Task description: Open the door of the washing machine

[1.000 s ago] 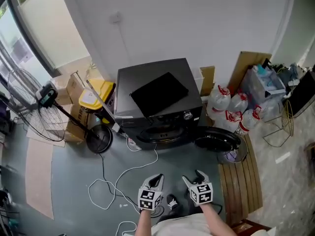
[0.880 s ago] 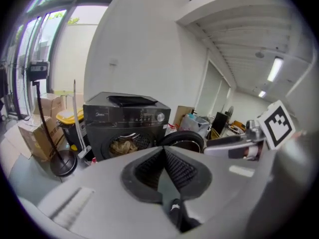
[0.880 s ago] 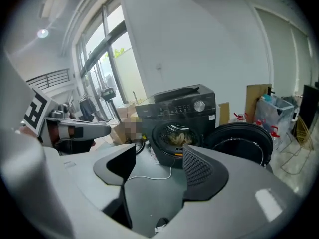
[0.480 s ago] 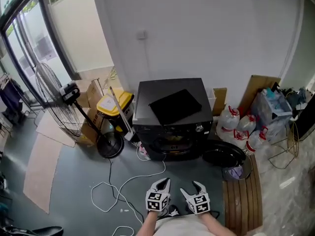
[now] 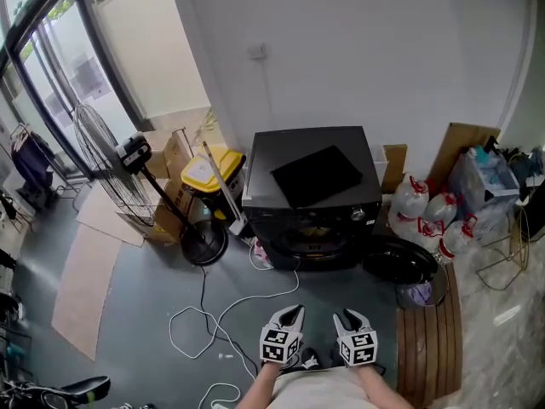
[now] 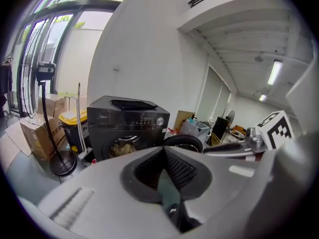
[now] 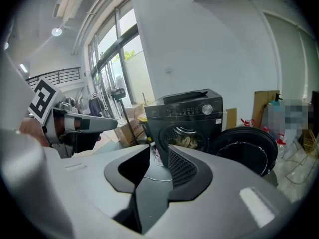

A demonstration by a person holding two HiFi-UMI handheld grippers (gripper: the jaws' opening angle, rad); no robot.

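Note:
The black front-loading washing machine [image 5: 311, 194] stands against the white wall, with laundry showing in its drum [image 7: 188, 136]. Its round door [image 5: 398, 261] hangs swung out to the right. Both grippers are held low near the person's body, well short of the machine. My left gripper [image 5: 292, 313] is shut with nothing in it; in the left gripper view its jaws [image 6: 163, 156] meet. My right gripper [image 5: 347, 317] has just been closing but keeps a gap [image 7: 159, 158] with nothing between its jaws.
A standing fan [image 5: 111, 164], a yellow-lidded bin [image 5: 209, 170] and cardboard boxes sit left of the machine. Water bottles [image 5: 430, 207] and a wooden slatted bench [image 5: 426, 339] are on the right. A white cable [image 5: 213, 313] lies looped over the grey floor.
The right gripper's jaws have narrowed from wide apart. Both grippers shifted slightly rightward in the head view, which now takes in more of the wall and window.

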